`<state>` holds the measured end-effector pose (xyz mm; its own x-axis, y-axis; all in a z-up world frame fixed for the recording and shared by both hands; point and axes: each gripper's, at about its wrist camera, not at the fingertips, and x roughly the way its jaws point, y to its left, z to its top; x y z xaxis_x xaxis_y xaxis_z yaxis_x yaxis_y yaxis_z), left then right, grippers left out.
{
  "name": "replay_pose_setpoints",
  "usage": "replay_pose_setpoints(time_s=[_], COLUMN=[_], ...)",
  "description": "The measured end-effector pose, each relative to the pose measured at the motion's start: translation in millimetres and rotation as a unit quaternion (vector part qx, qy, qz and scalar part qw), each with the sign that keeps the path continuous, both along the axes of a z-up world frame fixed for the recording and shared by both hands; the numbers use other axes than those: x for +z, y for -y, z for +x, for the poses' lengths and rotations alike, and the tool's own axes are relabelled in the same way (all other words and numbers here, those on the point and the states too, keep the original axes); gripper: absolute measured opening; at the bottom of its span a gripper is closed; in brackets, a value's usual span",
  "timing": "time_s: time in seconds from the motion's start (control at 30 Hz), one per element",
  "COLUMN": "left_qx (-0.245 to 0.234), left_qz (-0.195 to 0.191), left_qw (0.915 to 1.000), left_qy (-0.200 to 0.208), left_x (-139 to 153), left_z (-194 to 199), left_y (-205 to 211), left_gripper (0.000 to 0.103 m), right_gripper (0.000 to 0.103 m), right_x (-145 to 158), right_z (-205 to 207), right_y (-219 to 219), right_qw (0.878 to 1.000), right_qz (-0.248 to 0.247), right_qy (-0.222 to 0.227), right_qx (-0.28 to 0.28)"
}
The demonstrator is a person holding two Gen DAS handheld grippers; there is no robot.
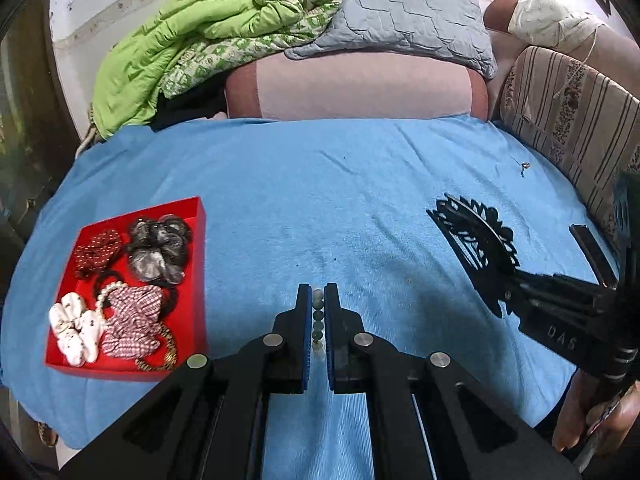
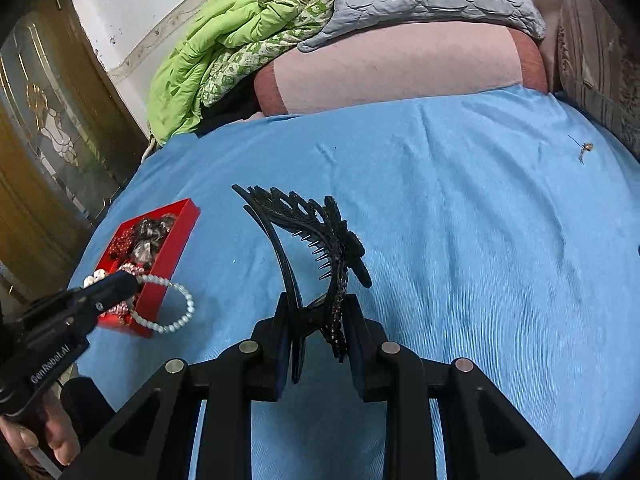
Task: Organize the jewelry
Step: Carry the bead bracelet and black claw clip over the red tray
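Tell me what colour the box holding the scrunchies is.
Red; the box shows best in the left wrist view.

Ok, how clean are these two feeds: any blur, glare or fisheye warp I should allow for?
Left wrist view: sharp, even soft light, no glare; the blue bedsheet bows at the edges, and the red cardboard tray skews. Right wrist view: slightly softer, the small metal trinket smeared; the black toothed hair clip reads clearly, and the white bead bracelet too. Dark vignette rings both.

Tray (image 1: 198,240) lies left on the cloth (image 1: 320,200), pillows (image 1: 360,84) behind.
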<state>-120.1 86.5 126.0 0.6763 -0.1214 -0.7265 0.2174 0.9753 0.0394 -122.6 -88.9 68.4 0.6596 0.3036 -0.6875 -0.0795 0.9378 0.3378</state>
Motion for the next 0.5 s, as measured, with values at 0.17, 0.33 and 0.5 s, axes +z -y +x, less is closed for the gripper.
replay_pose_setpoints(time_s=[0.17, 0.33, 0.5], left_qx=[0.008, 0.009, 0.009], left_qz=[0.016, 0.015, 0.014], left_qw=[0.9998, 0.9996, 0.9995], left_qy=[0.013, 0.02, 0.025], left_x=[6.7, 13.1, 17.7], left_z=[-15.2, -24.4, -32.7], left_y=[1.8, 3.0, 0.9], left_gripper=[0.005, 0.005, 0.005], right_gripper=[0.027, 0.027, 0.027], right_x=[-0.9, 2.6, 7.3], right_z=[-15.9, -30.7, -39.5], right_y=[2.1, 4.0, 0.7], right_qw=[1.0, 1.0, 1.0], right_qz=[0.008, 0.012, 0.009], right_qy=[-0.002, 0.002, 0.006], right_qx=[-0.007, -0.013, -0.009])
